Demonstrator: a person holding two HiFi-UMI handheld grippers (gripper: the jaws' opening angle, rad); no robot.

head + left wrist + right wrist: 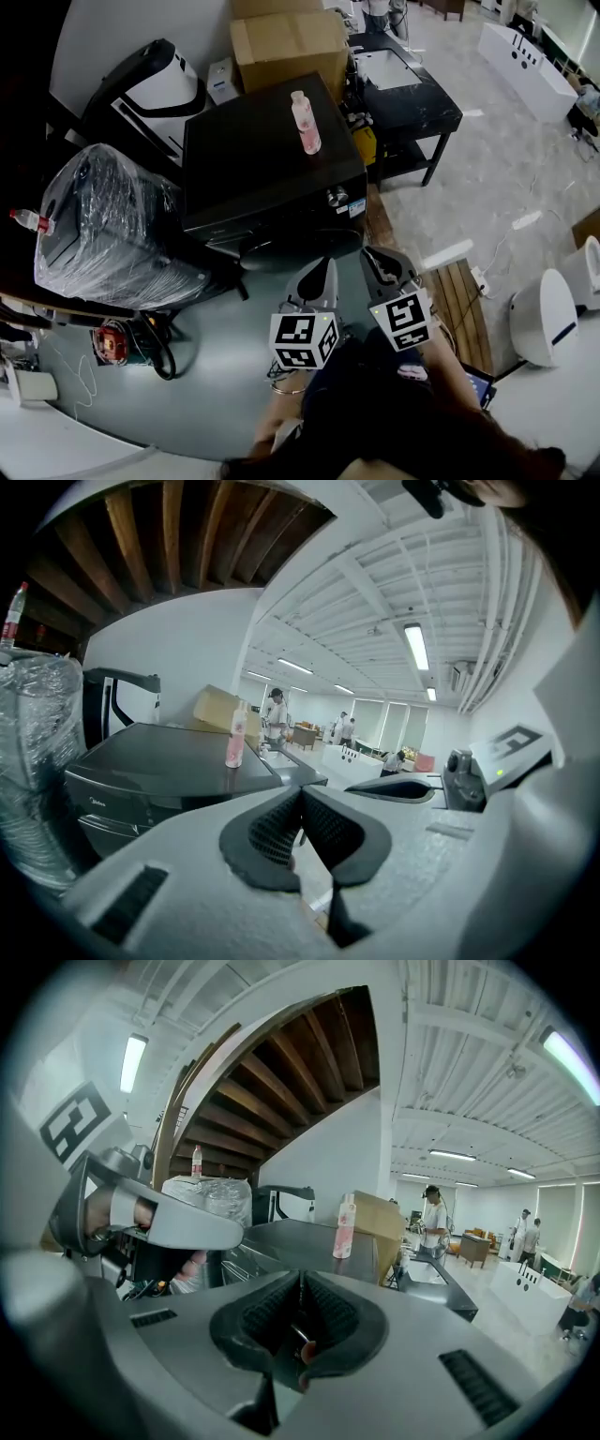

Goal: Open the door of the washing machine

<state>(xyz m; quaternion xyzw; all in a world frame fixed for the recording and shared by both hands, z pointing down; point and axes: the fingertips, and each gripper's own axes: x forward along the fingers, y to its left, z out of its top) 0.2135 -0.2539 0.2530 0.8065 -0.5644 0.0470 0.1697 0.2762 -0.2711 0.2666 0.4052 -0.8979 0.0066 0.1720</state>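
Both tools hover side by side just short of the target: the left gripper [322, 272] has its jaws pressed together on nothing, and the right gripper [373, 261] is clenched empty too. Straight ahead sits the black washing machine [267, 169], its front and closed round door [295, 248] facing the person. On its top a pink bottle [305, 122] stands upright, with a cardboard box [289, 42] behind.

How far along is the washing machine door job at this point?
Done: nothing yet; the door of the washing machine looks closed, though its front is dark. In hand: the left gripper and right gripper hang short of it, jaws together, both empty. Left: reach the door, grasp it, pull it open.
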